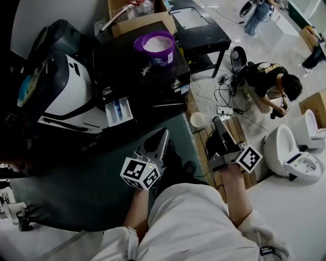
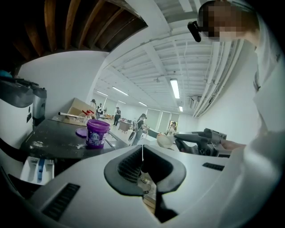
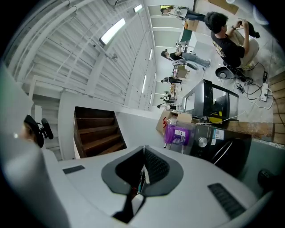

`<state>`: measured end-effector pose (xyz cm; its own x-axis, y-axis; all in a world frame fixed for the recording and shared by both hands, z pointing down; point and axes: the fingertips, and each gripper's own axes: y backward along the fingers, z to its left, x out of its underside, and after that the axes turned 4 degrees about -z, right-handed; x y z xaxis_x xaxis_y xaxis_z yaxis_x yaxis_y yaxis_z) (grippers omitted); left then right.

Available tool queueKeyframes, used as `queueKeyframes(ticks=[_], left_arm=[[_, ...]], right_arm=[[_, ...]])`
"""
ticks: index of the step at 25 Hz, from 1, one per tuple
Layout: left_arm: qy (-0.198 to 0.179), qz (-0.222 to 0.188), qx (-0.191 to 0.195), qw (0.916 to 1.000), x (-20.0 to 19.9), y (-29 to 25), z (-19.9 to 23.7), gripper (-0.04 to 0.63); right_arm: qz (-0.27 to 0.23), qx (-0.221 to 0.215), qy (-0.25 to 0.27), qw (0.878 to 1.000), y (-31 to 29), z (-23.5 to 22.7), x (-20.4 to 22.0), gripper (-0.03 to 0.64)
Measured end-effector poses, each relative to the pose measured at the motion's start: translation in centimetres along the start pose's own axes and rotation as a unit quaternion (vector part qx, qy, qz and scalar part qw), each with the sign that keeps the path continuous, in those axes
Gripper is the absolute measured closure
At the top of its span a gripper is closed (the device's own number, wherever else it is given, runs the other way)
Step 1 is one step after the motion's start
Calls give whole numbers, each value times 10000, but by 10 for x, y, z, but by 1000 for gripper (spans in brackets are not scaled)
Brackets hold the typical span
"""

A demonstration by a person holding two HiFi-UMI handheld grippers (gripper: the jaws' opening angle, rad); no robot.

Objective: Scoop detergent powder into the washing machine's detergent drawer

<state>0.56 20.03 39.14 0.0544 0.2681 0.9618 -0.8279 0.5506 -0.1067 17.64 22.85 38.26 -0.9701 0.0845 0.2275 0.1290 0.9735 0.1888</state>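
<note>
The purple tub of detergent powder (image 1: pixel 157 47) (image 2: pixel 97 132) (image 3: pixel 178 133) stands open on the black washing machine's top (image 1: pixel 147 84). The detergent drawer (image 1: pixel 118 110) (image 2: pixel 38 169) is pulled out at the machine's front left. My left gripper (image 1: pixel 164 133) (image 2: pixel 142 147) is shut and empty, held low in front of the machine. My right gripper (image 1: pixel 216 121) (image 3: pixel 143 148) is to its right with its jaws together on a white scoop (image 1: pixel 197 120) (image 2: pixel 164 140), whose bowl sticks out leftward at the tips. Whether the scoop holds powder is hidden.
A white and black appliance (image 1: pixel 61 86) stands left of the machine. Behind are a cardboard box (image 1: pixel 135 15) and a black table (image 1: pixel 201 30). Cables (image 1: pixel 224 97), a wooden pallet (image 1: pixel 239 135), a crouching person (image 1: pixel 265 81) and white toilets (image 1: pixel 293 150) fill the right.
</note>
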Motion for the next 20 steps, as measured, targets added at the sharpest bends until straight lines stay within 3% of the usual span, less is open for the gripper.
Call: queueKeyframes(ticks=[20], left_arm=[[90, -166, 133, 9997, -49, -67, 89, 574]], right_arm=[[112, -12, 286, 9995, -125, -2, -13, 607]])
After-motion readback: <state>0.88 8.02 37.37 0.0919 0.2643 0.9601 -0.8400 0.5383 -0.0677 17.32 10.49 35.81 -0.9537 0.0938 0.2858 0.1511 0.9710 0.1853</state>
